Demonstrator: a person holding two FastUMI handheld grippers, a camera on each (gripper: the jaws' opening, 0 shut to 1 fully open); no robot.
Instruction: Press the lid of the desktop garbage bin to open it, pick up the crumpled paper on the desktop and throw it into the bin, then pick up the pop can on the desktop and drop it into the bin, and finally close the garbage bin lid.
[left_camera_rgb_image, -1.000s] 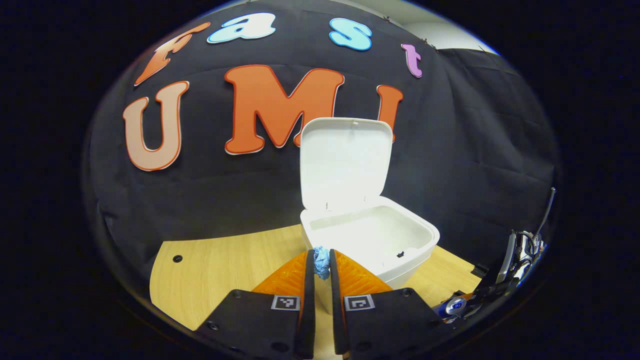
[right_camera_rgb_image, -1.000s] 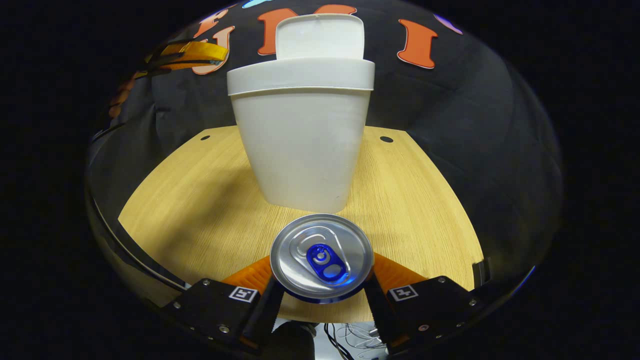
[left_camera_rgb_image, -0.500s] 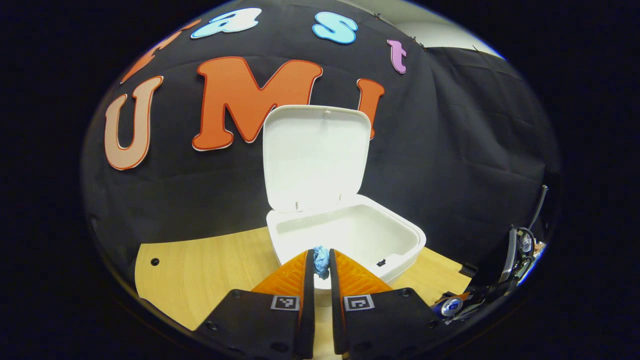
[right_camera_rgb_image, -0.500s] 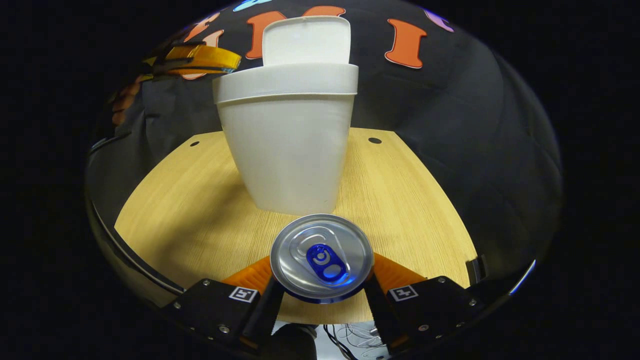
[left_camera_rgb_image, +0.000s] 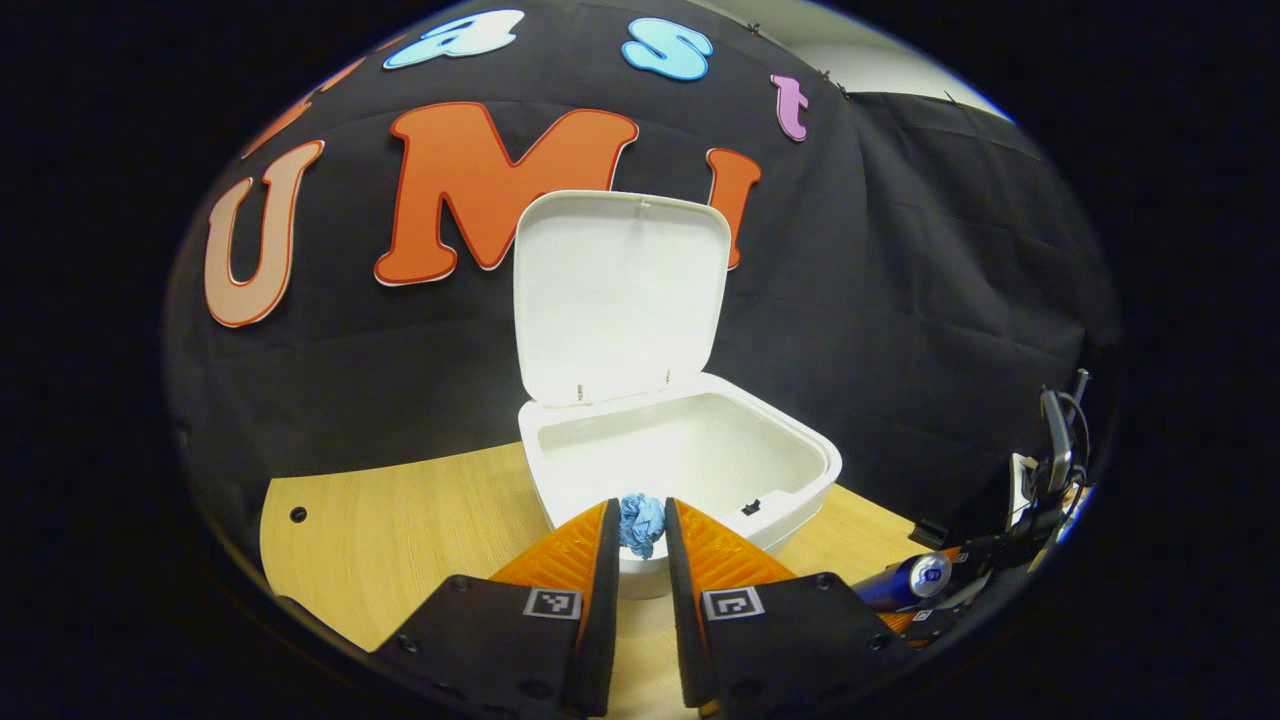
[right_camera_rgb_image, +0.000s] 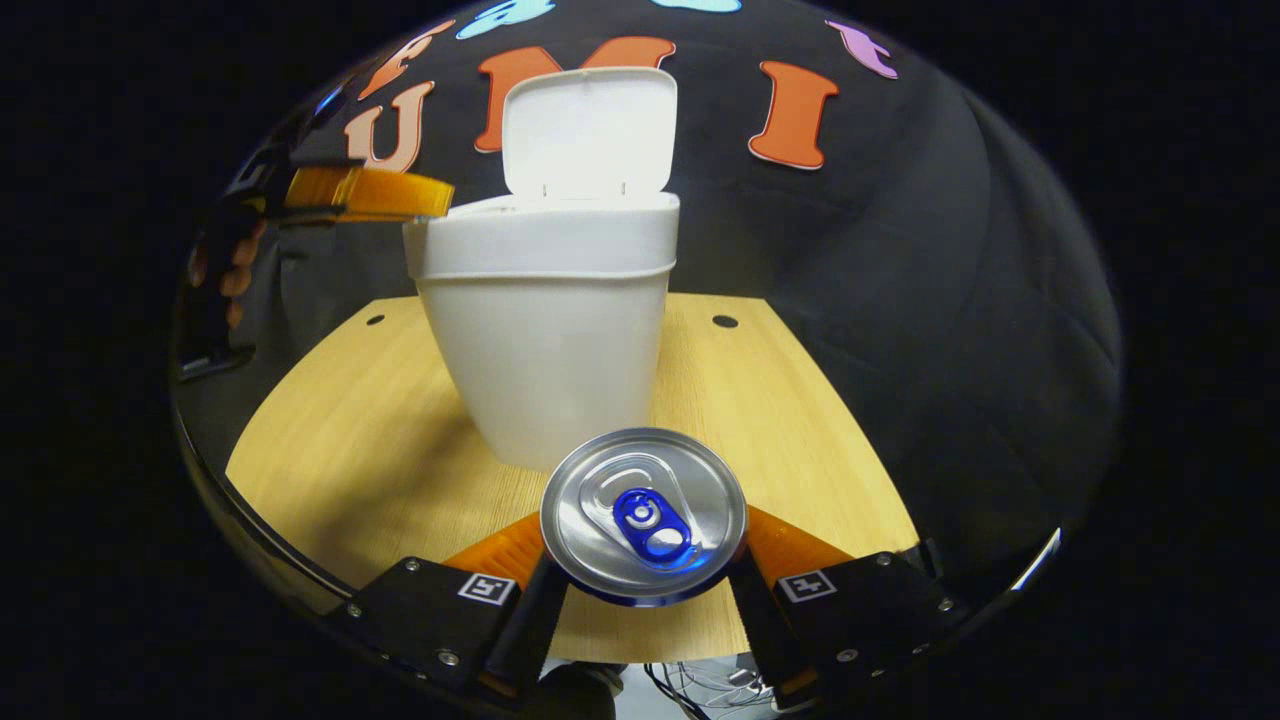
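The white desktop bin stands on the wooden table with its lid raised upright. My left gripper hovers at the bin's front rim, shut on a small blue crumpled paper held at its fingertips. In the right gripper view the bin and its lid are straight ahead, with the left gripper beside the rim on the left. My right gripper is shut on an upright pop can with a silver top and blue tab, held above the table. The can also appears low on the right in the left gripper view.
A hand holds the left gripper at the far left. Two small holes mark the table's back corners. Cables hang below the table's front edge. The black cloth wall closes off the back and sides.
My left gripper has swung toward the bin's opening, and its fingers have parted slightly around the paper. My right gripper has risen and drawn back with the can.
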